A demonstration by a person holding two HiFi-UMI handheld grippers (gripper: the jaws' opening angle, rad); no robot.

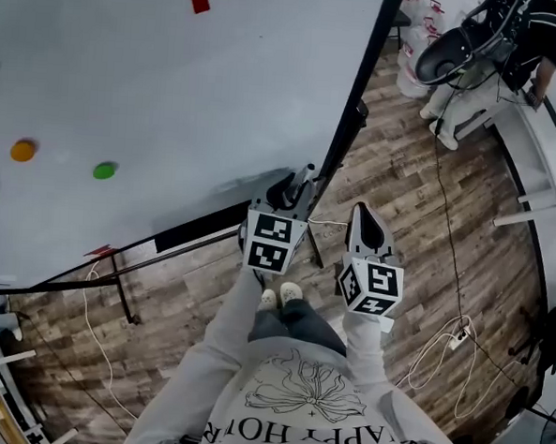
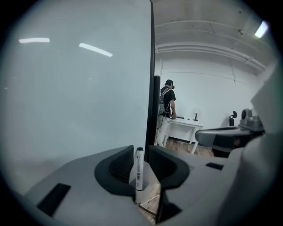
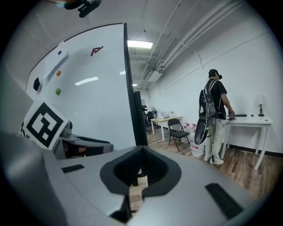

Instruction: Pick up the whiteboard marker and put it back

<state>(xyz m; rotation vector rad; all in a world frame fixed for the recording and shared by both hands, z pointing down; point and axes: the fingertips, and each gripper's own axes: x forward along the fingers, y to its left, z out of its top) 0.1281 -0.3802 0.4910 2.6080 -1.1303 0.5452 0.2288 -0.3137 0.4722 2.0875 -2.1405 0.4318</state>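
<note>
Two tongs seen. The left tongs (image 2: 142,150) stand partly open around one marker (image 2: 139,170), which is upright, clear of the right jaw and close to the whiteboard (image 1: 173,88) edge. The right tongs (image 3: 141,149) are closed and empty. Two magnets: one orange magnet (image 1: 22,150), one green magnet (image 1: 105,170).

An orange magnet (image 1: 23,150) and a green magnet (image 1: 105,170) sit near each other on the whiteboard (image 1: 174,79). A white cable (image 1: 444,344) lies on the wooden floor (image 1: 402,186). Farther off, a person (image 3: 214,119) stands at a white desk (image 3: 250,118), near a folding chair (image 3: 179,130).
</note>
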